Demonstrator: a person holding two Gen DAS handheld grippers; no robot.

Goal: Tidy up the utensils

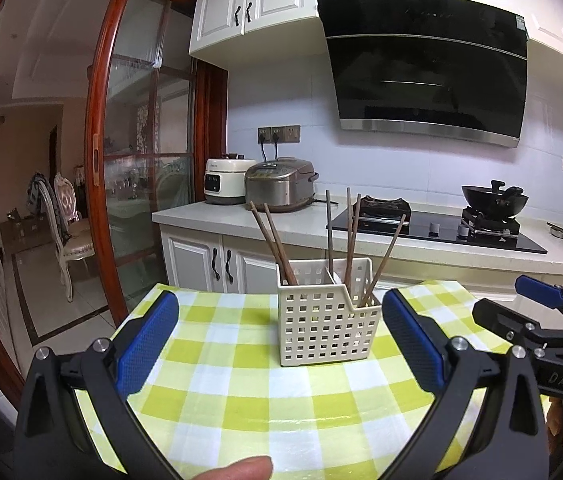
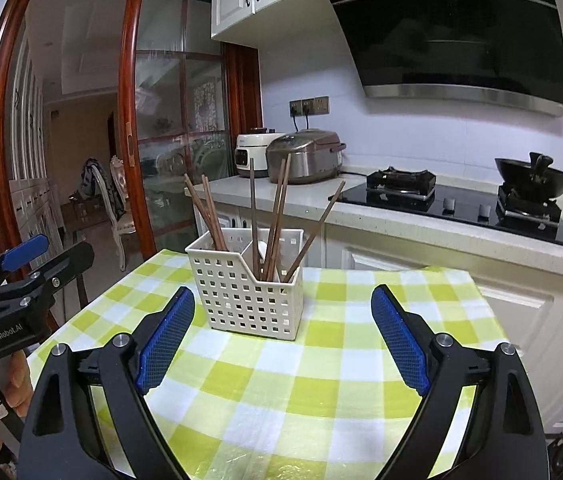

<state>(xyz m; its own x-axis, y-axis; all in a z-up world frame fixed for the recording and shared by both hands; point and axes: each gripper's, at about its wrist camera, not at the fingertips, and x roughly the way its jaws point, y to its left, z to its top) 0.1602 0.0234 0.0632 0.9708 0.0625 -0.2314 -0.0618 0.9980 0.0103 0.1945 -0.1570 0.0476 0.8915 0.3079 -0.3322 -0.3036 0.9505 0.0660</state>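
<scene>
A white perforated utensil holder [image 1: 327,316] stands upright on the green-and-white checked table [image 1: 233,380]. Several brown chopsticks [image 1: 351,236] stick up out of its compartments and lean outward. My left gripper [image 1: 281,320] is open and empty, with its blue pads on either side of the holder and short of it. My right gripper [image 2: 283,314] is open and empty, also facing the holder [image 2: 251,292] and its chopsticks [image 2: 277,216] from nearby. The right gripper shows in the left wrist view [image 1: 541,300] at the right edge.
Behind the table runs a kitchen counter [image 1: 305,232] with two rice cookers [image 1: 279,184], a gas hob [image 1: 433,226] and a black wok [image 1: 495,198]. A sliding glass door [image 1: 141,168] is on the left. The table's edges [image 2: 61,328] fall off left and right.
</scene>
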